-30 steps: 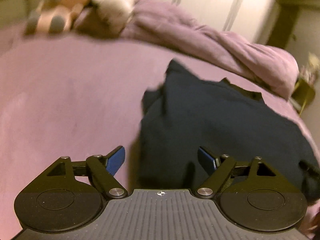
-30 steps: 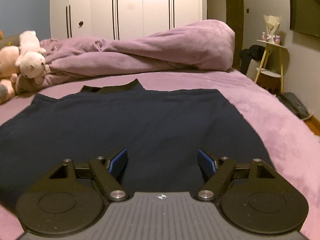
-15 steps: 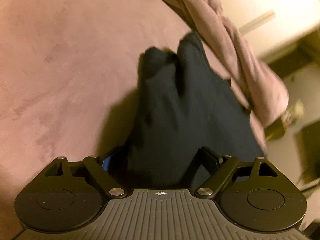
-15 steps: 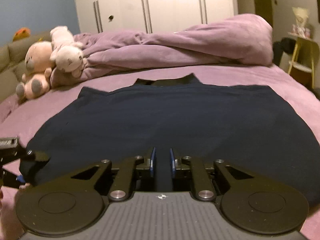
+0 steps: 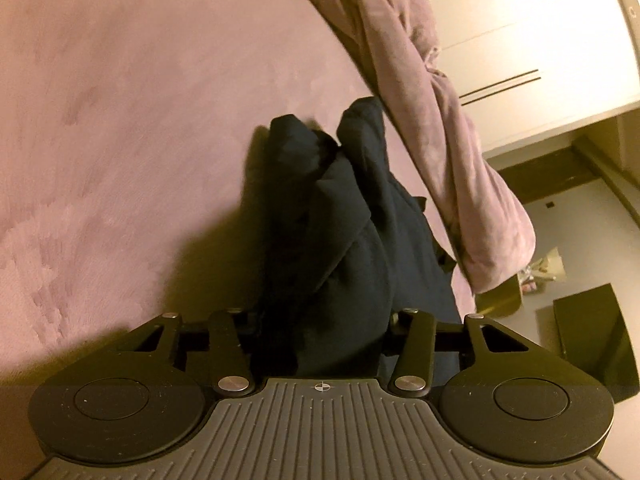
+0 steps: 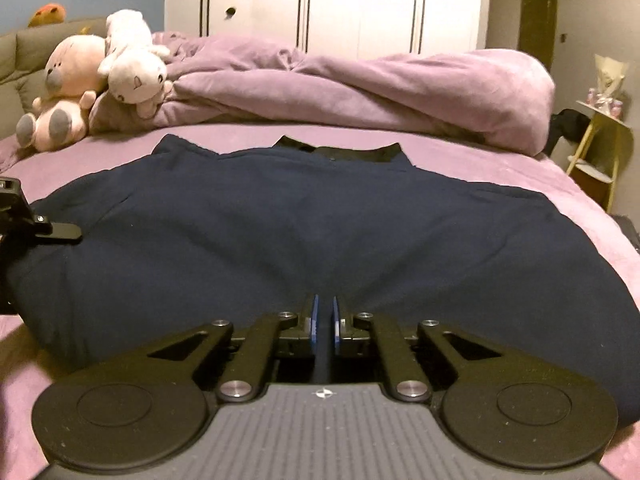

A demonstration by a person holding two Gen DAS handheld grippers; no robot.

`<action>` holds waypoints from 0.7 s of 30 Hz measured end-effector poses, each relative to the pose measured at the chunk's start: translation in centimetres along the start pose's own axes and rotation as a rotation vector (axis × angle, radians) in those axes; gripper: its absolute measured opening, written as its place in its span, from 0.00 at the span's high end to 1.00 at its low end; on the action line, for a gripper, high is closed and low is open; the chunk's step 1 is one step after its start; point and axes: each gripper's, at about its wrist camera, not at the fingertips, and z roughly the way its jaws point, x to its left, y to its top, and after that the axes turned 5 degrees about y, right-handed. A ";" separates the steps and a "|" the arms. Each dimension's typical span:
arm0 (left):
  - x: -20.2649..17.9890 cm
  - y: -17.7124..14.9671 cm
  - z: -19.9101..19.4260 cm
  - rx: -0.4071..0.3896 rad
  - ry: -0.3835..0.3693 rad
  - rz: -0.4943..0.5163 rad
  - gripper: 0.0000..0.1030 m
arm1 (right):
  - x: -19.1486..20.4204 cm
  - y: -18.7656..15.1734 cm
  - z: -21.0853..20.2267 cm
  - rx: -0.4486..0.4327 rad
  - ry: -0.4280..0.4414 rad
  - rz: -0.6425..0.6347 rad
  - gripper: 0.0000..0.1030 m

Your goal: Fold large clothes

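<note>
The dark blue garment (image 6: pixel 320 220) lies spread on our purple bed (image 6: pixel 500 164), its near hem right at our two grippers. Our right gripper (image 6: pixel 325 320) has its blue pads (image 6: pixel 315 318) drawn together on a pinch of that hem, the cloth rising into a small ridge between them. Our left gripper (image 5: pixel 322 320) sits at the garment's left edge; its jaws are closing, with a thick bunch of the cloth filling the space between them, and the pads themselves are hidden by the fabric, so we cannot tell how firmly they press. In the right wrist view that gripper shows as a black arm at the far left, touching the garment's edge. Farther on, the garment's dark collar (image 6: pixel 340 152) points away from us. Behind it a rumpled purple duvet (image 6: pixel 360 92) runs across the bed, with two plush toys (image 6: pixel 100 80) leaning at its left end. Beyond stand white wardrobe doors (image 6: pixel 340 4), and a yellow side table (image 6: pixel 604 140) is at the right.
</note>
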 end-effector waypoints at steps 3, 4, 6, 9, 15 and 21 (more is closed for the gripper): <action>-2.3 -0.3 -0.6 -0.021 0.058 0.091 0.51 | -0.4 -0.7 1.3 0.054 0.024 -0.028 0.93; -3.2 -0.3 -0.9 -0.028 0.071 0.125 0.52 | -0.7 -0.3 1.2 0.062 0.036 -0.019 0.94; -4.8 -0.2 -1.5 -0.030 0.084 0.168 0.53 | -2.0 0.6 0.4 0.057 0.066 0.067 0.94; -7.8 -0.5 -2.7 -0.049 0.059 0.257 0.54 | -4.5 0.9 -1.3 0.022 0.011 0.153 0.94; -14.8 -2.9 -3.4 -0.055 -0.009 0.375 0.54 | -10.6 -0.4 -4.0 -0.010 -0.099 0.321 0.94; -22.5 -8.1 1.4 0.026 -0.088 0.523 0.54 | -14.3 -1.2 -5.6 -0.046 -0.167 0.408 0.94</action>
